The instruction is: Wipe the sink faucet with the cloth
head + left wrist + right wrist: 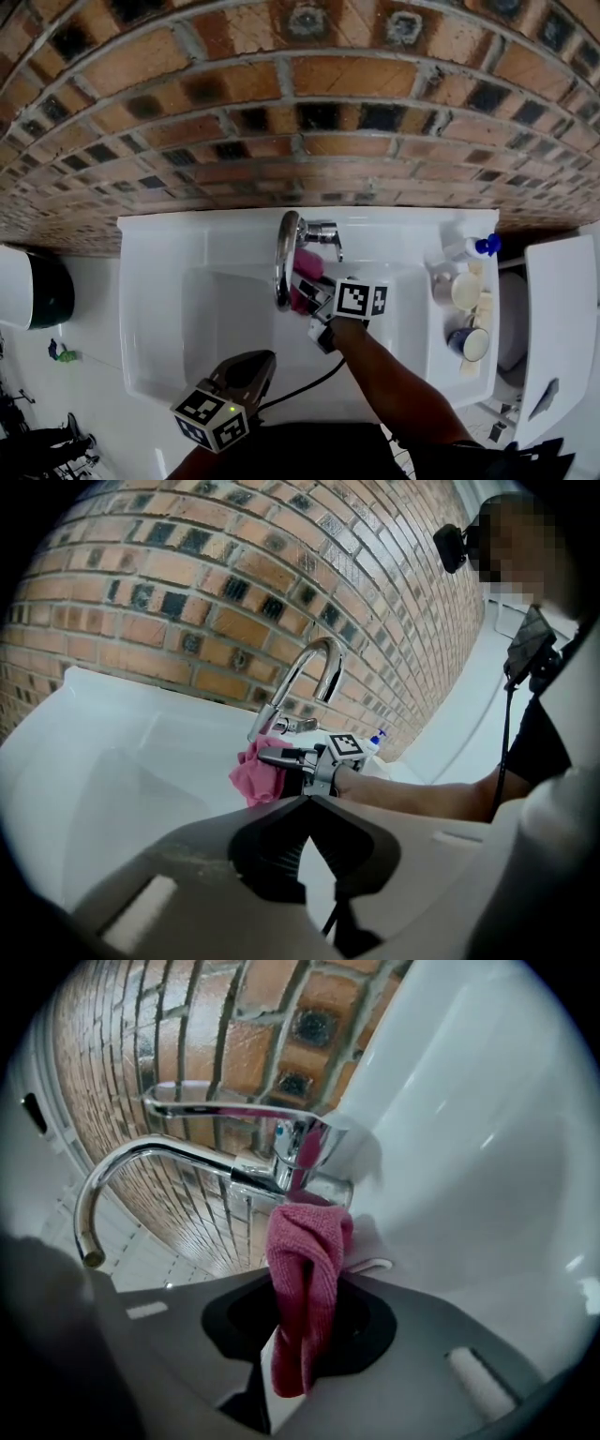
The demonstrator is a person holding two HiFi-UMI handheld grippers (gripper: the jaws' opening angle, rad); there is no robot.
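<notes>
Fingers of the right gripper [302,1288] clench a pink woven cloth [309,1241] at the base of the curved chrome faucet [178,1152]. The left gripper [307,803] fingers are closed and empty over the white sink [159,309].

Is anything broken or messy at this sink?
Nothing stands out. The faucet looks whole, the sink looks clean, and the cups and bottle on its right ledge sit upright. The cloth is pinched in the right gripper's jaws, at the faucet's base.
</notes>
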